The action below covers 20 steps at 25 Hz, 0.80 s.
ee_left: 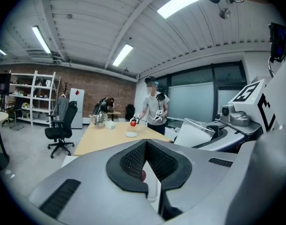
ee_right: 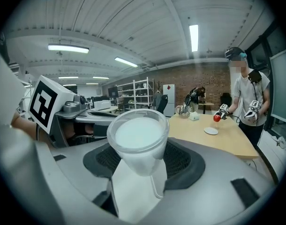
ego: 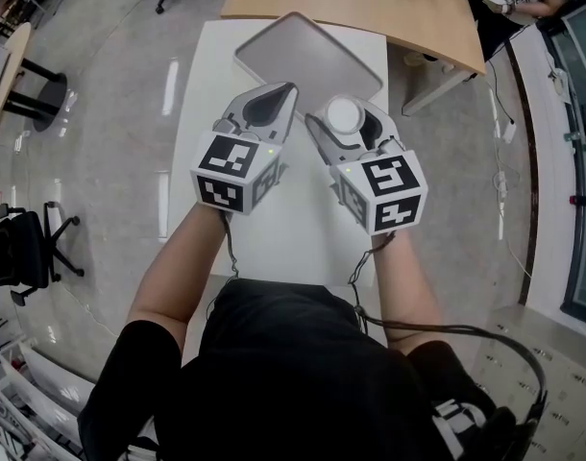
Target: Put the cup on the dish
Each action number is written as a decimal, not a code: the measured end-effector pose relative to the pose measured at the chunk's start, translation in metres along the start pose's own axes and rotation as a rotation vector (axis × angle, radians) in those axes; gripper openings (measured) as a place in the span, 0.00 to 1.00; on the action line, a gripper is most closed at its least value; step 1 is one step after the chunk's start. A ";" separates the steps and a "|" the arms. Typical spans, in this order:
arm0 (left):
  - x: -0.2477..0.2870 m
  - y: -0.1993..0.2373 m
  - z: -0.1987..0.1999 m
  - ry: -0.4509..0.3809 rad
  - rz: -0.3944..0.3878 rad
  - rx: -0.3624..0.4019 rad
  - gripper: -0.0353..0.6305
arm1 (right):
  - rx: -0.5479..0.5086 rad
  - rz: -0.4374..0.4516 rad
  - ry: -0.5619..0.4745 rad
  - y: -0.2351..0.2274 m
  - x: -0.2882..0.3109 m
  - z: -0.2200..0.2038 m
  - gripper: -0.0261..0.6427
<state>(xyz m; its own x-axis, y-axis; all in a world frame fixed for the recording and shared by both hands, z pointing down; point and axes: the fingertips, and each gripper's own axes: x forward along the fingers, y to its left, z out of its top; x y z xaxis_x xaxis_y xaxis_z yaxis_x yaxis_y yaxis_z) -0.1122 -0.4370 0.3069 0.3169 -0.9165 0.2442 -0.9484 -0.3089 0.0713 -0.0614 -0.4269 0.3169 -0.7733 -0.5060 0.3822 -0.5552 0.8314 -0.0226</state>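
Plainly we are in the carry step. The right gripper (ego: 349, 133) has the cup (ee_right: 137, 136) pinched between its jaws, which stand part-open at the cup's width and press on its lower wall. The cup sits mouth-up above the white worktop (ego: 283, 229), just short of the dish (ego: 307, 60), which lies ahead at the far end. The left gripper (ego: 279, 96) hovers beside it with its jaws brought together on nothing.

By our reckoning the next move calls for a short reach forward over the dish's near rim, then a level descent and a gentle release, so the cup lands flat.

The cup looks like frosted, milky plastic: thin-walled, round at the rim and tapering downward, so we expect it to be light and easy to tip. The dish is a shallow grey tray, square with rounded corners, a low raised rim and a smooth matte face. The jaw pads are black, with a fine mesh texture.
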 end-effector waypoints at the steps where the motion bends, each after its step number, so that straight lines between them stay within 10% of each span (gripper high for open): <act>1: 0.004 0.004 -0.002 0.001 0.004 0.005 0.05 | 0.001 -0.001 0.000 -0.002 0.003 -0.001 0.39; 20: 0.103 0.062 -0.056 0.040 0.012 -0.039 0.05 | 0.033 -0.050 0.020 -0.059 0.079 -0.043 0.39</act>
<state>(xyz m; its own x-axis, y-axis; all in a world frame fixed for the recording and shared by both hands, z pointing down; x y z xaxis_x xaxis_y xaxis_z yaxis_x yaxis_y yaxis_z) -0.1384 -0.5364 0.3909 0.3053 -0.9090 0.2838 -0.9522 -0.2869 0.1051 -0.0771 -0.5062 0.3881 -0.7380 -0.5419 0.4022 -0.6032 0.7969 -0.0332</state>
